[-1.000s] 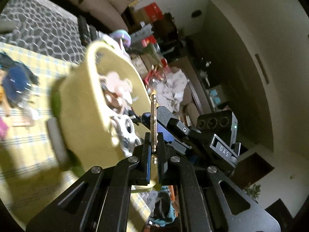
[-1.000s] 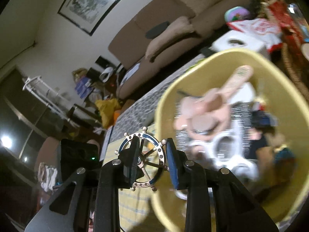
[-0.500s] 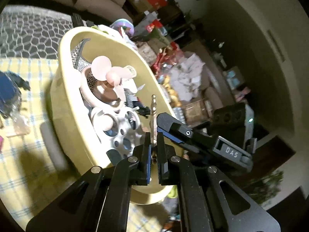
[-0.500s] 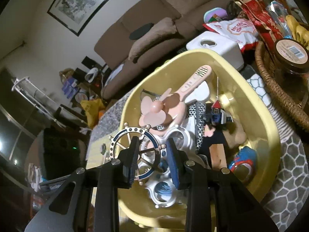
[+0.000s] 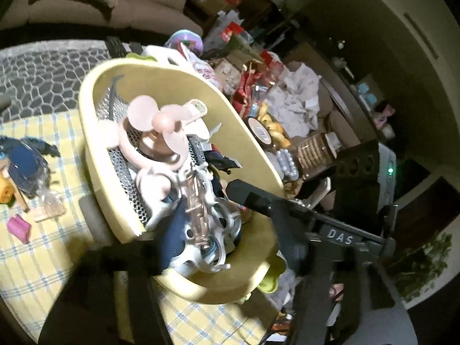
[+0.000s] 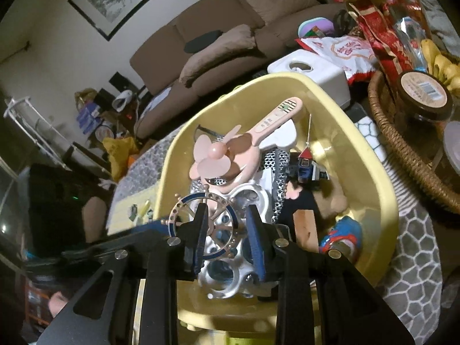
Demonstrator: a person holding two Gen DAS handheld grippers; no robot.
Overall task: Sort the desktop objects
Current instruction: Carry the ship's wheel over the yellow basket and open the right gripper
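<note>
Left gripper: the jaws were pinched on the ship's wheel half a second ago. Now they are spread wide and motion-blurred, with the wheel loose between them. The wheel is edge-on here, leaning on the clutter at the 6 o'clock end of the yellow basket.

Right gripper: jaws apart, same gap as before, and it hovers over the same end of the basket. From this side the wheel faces the camera. Its rim pokes out at 9 o'clock of the left finger and its hub sits in the gap. I cannot tell if either pad touches it.

The pink fan lies at 12 o'clock of the wheel, on top of the pile, same spot as earlier. The white ring-shaped piece sits under the fingers at 6 o'clock.

The basket has stopped blurring and now looks still. The checked cloth lies at 8 o'clock of the basket in the left view.
</note>
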